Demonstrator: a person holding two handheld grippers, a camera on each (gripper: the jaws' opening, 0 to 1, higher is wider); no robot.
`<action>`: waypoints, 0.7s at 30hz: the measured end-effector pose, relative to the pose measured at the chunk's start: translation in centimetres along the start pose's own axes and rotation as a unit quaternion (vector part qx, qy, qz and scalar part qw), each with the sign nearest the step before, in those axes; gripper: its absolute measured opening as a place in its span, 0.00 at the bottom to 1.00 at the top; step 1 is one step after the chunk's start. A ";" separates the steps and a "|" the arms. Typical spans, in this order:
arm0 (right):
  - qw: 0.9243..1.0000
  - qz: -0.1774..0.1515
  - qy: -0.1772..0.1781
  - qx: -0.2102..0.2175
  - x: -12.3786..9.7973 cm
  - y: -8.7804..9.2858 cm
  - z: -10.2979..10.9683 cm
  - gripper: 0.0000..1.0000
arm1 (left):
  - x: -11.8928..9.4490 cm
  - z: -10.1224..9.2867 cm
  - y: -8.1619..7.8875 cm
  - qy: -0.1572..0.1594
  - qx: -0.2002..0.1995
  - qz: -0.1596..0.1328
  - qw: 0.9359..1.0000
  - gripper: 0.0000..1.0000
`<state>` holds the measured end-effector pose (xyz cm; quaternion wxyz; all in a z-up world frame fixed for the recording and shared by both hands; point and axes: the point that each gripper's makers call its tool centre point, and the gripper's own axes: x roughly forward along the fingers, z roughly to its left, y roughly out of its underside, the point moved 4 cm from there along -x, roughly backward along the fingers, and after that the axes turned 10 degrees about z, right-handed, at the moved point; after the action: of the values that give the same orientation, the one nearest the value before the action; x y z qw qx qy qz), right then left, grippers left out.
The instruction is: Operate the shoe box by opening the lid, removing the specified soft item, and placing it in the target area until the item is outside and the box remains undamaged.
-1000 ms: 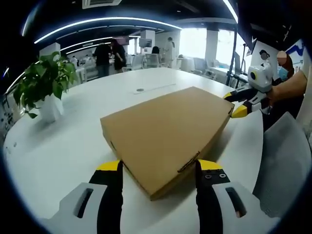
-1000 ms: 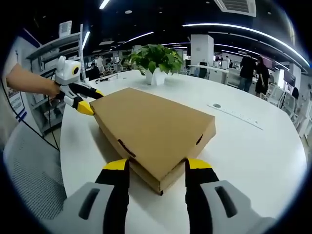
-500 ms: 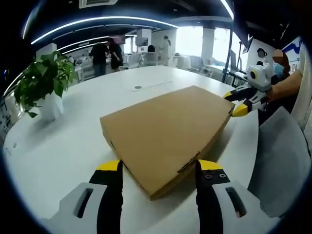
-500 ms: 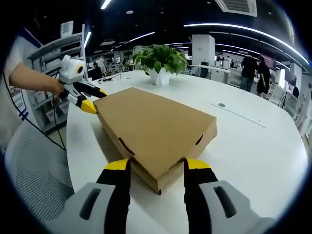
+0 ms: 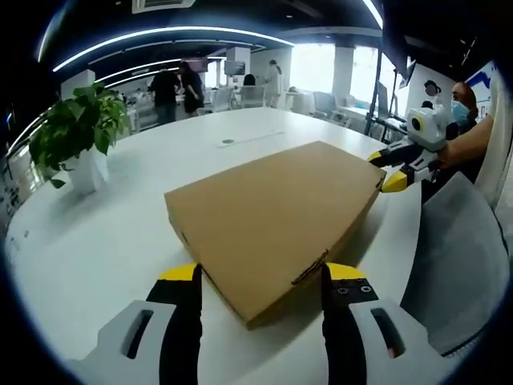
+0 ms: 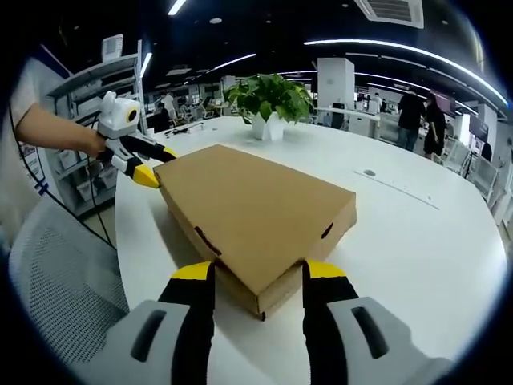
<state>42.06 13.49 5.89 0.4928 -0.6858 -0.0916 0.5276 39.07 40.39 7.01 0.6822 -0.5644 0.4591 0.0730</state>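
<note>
- Shoe box [image 5: 272, 216], lid closed, lies mid-frame on the white table [image 5: 96, 241].
- Left gripper [image 5: 260, 277] and right gripper [image 6: 250, 275]: jaws apart, each straddling a box corner.

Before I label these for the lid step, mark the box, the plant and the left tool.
box [image 5: 272, 212], left gripper view, middle of the closed lid.
plant [image 6: 268, 96], right gripper view, on its leaves.
left tool [image 6: 154, 171], right gripper view, between its yellow tips at the box corner.

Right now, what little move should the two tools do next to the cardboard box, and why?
Probably lift the lid's edge gently. The cardboard box is closed and flat on the white table, and the left tool and right tool each stand open astride a corner, so nothing inside can be reached yet.
</note>
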 end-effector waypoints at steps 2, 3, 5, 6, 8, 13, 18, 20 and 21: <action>1.000 -0.001 0.001 0.001 0.0 0.0 0.0 0.39 | 0.0 0.0 0.0 -0.001 0.000 0.000 1.000 0.60; 1.000 -0.002 0.001 0.000 0.0 0.1 0.0 0.39 | 0.0 0.0 0.0 -0.001 -0.001 0.000 1.000 0.60; 1.000 -0.002 0.001 0.001 0.0 0.1 0.1 0.39 | -0.1 -0.1 0.1 0.000 -0.002 -0.001 1.000 0.60; 1.000 -0.003 0.002 0.001 0.0 0.0 0.1 0.40 | -0.1 -0.1 0.1 0.000 -0.002 -0.001 1.000 0.60; 1.000 -0.002 0.002 0.001 0.0 0.0 0.1 0.40 | -0.1 0.0 0.1 -0.001 -0.002 0.000 1.000 0.60; 1.000 -0.007 0.009 0.004 0.1 0.0 0.2 0.41 | 0.0 -0.2 0.0 0.000 -0.020 -0.011 1.000 0.63; 1.000 -0.009 0.011 0.013 0.1 0.0 0.2 0.42 | 0.0 -0.2 -0.1 0.002 -0.026 -0.014 1.000 0.64; 1.000 -0.010 0.011 0.011 0.0 -0.1 0.2 0.42 | 0.0 -0.2 -0.1 0.003 -0.023 -0.010 1.000 0.65; 1.000 -0.010 0.011 0.012 0.0 -0.1 0.2 0.42 | 0.0 -0.3 -0.1 0.004 -0.021 -0.008 1.000 0.65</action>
<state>41.96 13.67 6.02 0.5071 -0.6846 -0.0869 0.5164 38.96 40.15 7.11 0.6687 -0.5829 0.4555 0.0745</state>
